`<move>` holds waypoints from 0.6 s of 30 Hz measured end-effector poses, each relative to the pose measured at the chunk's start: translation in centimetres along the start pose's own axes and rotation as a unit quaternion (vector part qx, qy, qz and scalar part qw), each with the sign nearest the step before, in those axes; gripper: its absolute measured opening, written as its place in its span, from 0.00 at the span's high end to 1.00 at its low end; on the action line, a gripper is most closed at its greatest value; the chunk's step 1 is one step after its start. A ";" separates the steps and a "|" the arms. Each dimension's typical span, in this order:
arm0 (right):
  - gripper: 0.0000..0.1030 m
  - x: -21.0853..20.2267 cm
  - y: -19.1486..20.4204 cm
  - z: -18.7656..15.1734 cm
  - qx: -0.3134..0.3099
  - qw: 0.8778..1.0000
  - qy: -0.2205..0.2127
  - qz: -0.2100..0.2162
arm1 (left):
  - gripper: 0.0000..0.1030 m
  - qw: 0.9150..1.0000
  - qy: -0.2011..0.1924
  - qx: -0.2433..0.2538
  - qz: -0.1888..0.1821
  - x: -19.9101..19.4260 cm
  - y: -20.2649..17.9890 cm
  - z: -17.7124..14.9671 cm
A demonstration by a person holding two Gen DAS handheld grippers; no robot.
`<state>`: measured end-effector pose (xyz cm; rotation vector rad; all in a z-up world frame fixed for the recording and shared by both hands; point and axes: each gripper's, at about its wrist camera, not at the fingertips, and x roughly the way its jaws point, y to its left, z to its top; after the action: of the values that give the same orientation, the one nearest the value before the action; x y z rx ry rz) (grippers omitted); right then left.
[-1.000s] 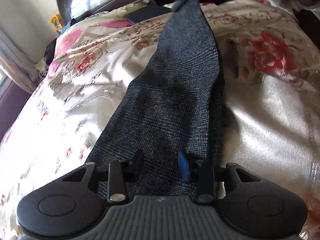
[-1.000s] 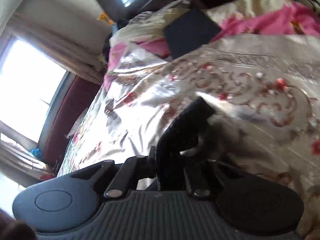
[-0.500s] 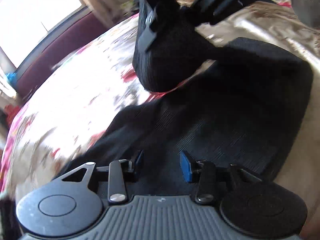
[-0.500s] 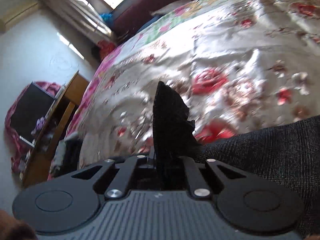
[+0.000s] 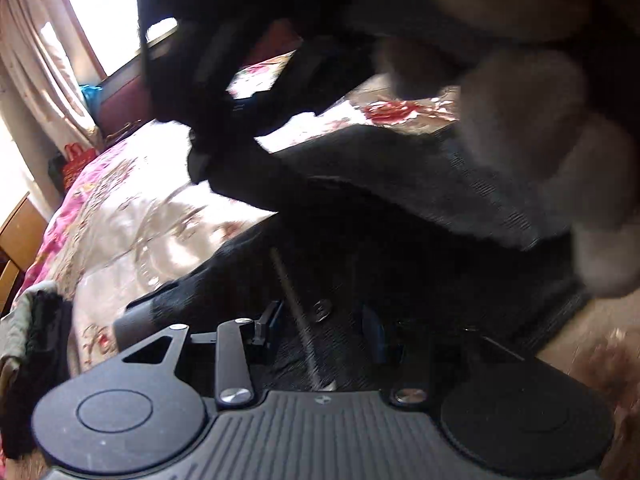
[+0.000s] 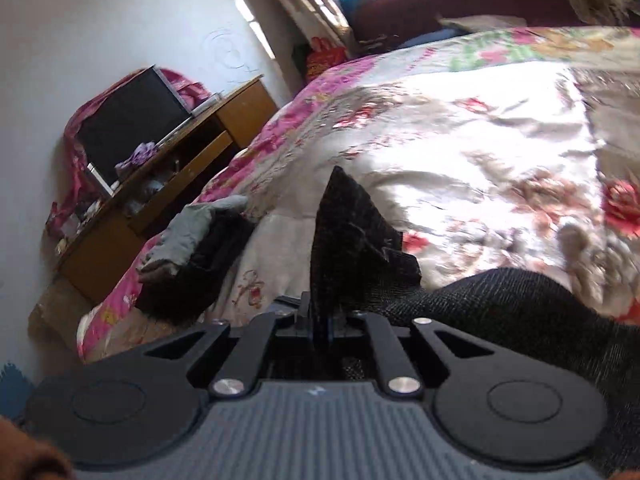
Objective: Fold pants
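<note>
A floral satin bedspread (image 6: pixel 460 132) covers the bed, its pink border running along the left edge toward a wooden desk (image 6: pixel 192 152) against the wall. On that left edge of the bed lies a small heap of grey and dark clothes (image 6: pixel 200 248). In the right wrist view, the right gripper (image 6: pixel 320 322) is clenched on a fold of the dark woven pants (image 6: pixel 520 304), a peak of cloth standing up between its closed fingers while the rest trails off toward the bed's right side. In the left wrist view, the pants (image 5: pixel 400 184) lie doubled over near the middle of the bed, one layer lifted above the other. The left gripper (image 5: pixel 322 326) hovers over the lower layer, its jaws opening, the zipper and a button visible between the fingers, which do not press on the cloth. The person's blurred hand (image 5: pixel 540 128) fills the upper right.
</note>
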<state>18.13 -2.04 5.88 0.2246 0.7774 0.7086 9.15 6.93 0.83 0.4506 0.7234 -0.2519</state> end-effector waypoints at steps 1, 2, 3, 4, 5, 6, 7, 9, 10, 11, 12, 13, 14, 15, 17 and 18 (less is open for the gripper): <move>0.93 1.0 1.3 -0.3 -0.029 1.000 0.002 0.004 | 0.44 1.000 0.008 0.001 0.006 -0.1 0.3 -0.5; 0.92 2.3 2.4 -0.8 -0.058 0.998 0.014 0.006 | 0.44 1.000 0.016 0.002 0.011 -0.1 0.5 -1.1; 0.91 3.6 3.2 -1.3 -0.083 0.996 0.033 0.006 | 0.44 1.000 0.017 0.000 0.013 -0.3 0.9 -1.8; 0.86 4.9 3.6 -1.9 -0.095 0.994 0.054 0.011 | 0.44 1.000 0.017 -0.002 0.015 -0.6 1.2 -2.4; 0.81 6.3 3.8 -2.6 -0.093 0.992 0.085 0.026 | 0.44 1.000 0.019 -0.003 0.019 -0.8 1.4 -2.8; 0.77 7.2 3.9 -3.0 -0.085 0.990 0.105 0.038 | 0.44 0.999 0.023 -0.001 0.022 -0.9 1.7 -3.0; 0.74 7.7 4.0 -3.3 -0.080 0.989 0.115 0.041 | 0.44 0.999 0.026 -0.001 0.024 -1.1 2.0 -3.4; 0.74 7.2 4.2 -3.3 -0.080 0.988 0.121 0.053 | 0.44 0.999 0.036 -0.002 0.032 -1.6 2.6 -4.1; 0.74 6.7 4.1 -3.2 -0.078 0.988 0.117 0.060 | 0.43 0.999 0.041 -0.003 0.032 -1.9 2.8 -4.5; 0.74 6.0 3.9 -2.9 -0.073 0.988 0.115 0.076 | 0.43 0.999 0.044 -0.006 0.031 -2.4 3.0 -4.8; 0.74 5.4 3.6 -2.6 -0.067 0.987 0.115 0.088 | 0.43 0.998 0.052 -0.008 0.033 -2.7 3.1 -5.0; 0.74 4.9 3.4 -2.2 -0.061 0.987 0.113 0.095 | 0.43 0.998 0.058 -0.011 0.036 -3.0 3.3 -5.2; 0.74 4.5 3.2 -2.0 -0.058 0.988 0.111 0.095 | 0.43 0.997 0.063 -0.017 0.037 -3.2 3.5 -5.3; 0.74 4.5 3.3 -1.7 -0.061 0.988 0.109 0.095 | 0.43 0.997 0.067 -0.024 0.039 -3.4 3.7 -5.4; 0.74 4.3 3.3 -1.4 -0.084 0.988 0.098 0.086 | 0.43 0.996 0.069 -0.035 0.050 -4.0 4.4 -5.3; 0.74 4.4 3.3 -1.3 -0.093 0.988 0.095 0.084 | 0.43 0.995 0.070 -0.041 0.056 -4.4 4.8 -5.3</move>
<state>17.69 3.26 3.91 0.0532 0.8740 0.9670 4.69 13.97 1.81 0.4327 0.8397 -0.0847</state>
